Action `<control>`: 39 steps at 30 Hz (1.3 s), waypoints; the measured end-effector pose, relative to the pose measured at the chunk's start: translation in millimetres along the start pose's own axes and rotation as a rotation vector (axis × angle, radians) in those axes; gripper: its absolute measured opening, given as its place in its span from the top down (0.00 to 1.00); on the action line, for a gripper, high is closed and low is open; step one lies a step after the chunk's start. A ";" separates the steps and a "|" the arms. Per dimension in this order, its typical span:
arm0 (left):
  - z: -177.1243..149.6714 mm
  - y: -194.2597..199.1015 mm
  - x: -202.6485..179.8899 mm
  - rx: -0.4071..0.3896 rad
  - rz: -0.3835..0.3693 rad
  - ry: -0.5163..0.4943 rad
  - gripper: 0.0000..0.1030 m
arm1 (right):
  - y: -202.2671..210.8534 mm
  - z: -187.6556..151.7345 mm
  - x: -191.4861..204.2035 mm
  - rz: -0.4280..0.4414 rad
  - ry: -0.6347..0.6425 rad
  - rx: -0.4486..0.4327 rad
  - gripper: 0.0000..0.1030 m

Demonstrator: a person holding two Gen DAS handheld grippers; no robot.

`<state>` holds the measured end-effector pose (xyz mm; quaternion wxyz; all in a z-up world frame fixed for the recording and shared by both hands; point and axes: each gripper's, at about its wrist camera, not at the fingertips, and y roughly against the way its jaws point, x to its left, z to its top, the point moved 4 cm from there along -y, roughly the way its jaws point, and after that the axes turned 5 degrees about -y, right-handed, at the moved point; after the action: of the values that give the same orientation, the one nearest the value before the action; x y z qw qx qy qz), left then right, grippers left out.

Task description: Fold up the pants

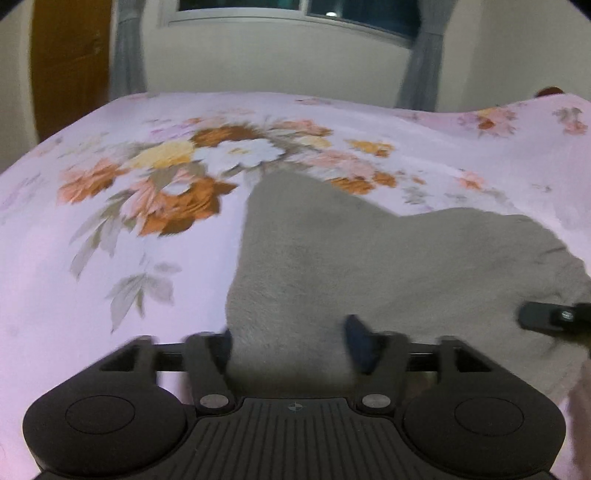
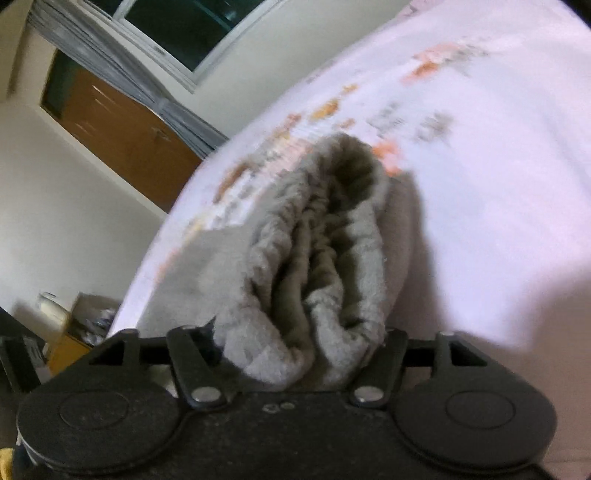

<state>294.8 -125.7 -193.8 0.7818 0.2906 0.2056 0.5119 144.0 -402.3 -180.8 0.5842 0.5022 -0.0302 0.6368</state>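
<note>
The grey fleece pants (image 1: 369, 266) are lying on the bed, spread over a pale pink bedsheet (image 1: 110, 277) printed with orange, yellow and white flowers. From the left wrist view they are covering the near right part of the bed, their edge running up to a blunt point beside the flower print.

The left gripper (image 1: 291, 336) is standing with its jaws wide apart right over the near edge of the pants; grey cloth is lying between the fingers, and the dark pads are not pressing on it. At the right edge of that view the tip of the right gripper (image 1: 546, 317) is showing over the same cloth.

In the right wrist view the gathered elastic waistband (image 2: 314, 258) is bunching up in thick folds between the fingers of the right gripper (image 2: 295, 343), filling the gap. The fingertips are hidden behind the cloth, so I cannot tell whether the pads are pressing on it.

Beyond the bed, a window (image 1: 295, 7) with grey curtains (image 1: 127, 55) is sitting in a cream wall, with a wooden door (image 1: 66, 62) to the left.
</note>
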 end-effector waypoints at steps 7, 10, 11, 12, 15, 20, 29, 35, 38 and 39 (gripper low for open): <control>-4.3 14.0 7.9 -0.006 0.051 -0.027 0.23 | 18.2 16.2 2.0 -0.109 0.059 -0.031 0.21; -3.5 30.4 12.2 -0.021 0.116 -0.034 0.23 | 32.7 20.5 11.2 -0.183 0.105 -0.108 0.19; -2.5 37.0 13.9 -0.033 0.138 -0.035 0.23 | 38.9 20.6 14.3 -0.212 0.120 -0.132 0.19; -0.9 44.9 14.9 -0.051 0.152 -0.034 0.23 | 43.6 21.0 21.1 -0.241 0.146 -0.149 0.20; 6.3 65.6 9.7 -0.106 0.136 -0.046 0.23 | 39.0 22.5 46.8 -0.295 0.290 -0.182 0.40; 8.4 69.3 -13.8 -0.093 0.100 -0.094 0.23 | 24.3 9.0 92.4 -0.314 0.456 -0.194 0.57; -24.9 34.8 -13.7 0.058 0.050 -0.011 0.21 | -21.8 -23.3 68.6 -0.466 0.610 -0.078 0.62; -26.2 43.6 -21.9 0.037 0.084 -0.060 0.21 | -11.8 -21.5 78.1 -0.437 0.553 -0.104 0.60; -27.5 44.3 -21.0 0.039 0.087 -0.044 0.21 | -17.9 -29.5 75.0 -0.471 0.605 -0.089 0.60; -26.7 44.8 -21.7 0.040 0.093 -0.048 0.21 | -17.4 -29.3 76.7 -0.475 0.601 -0.088 0.59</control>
<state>239.3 -125.4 -183.5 0.7560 0.3275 0.1833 0.5364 154.1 -323.7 -153.0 0.7192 0.2607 0.2324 0.6007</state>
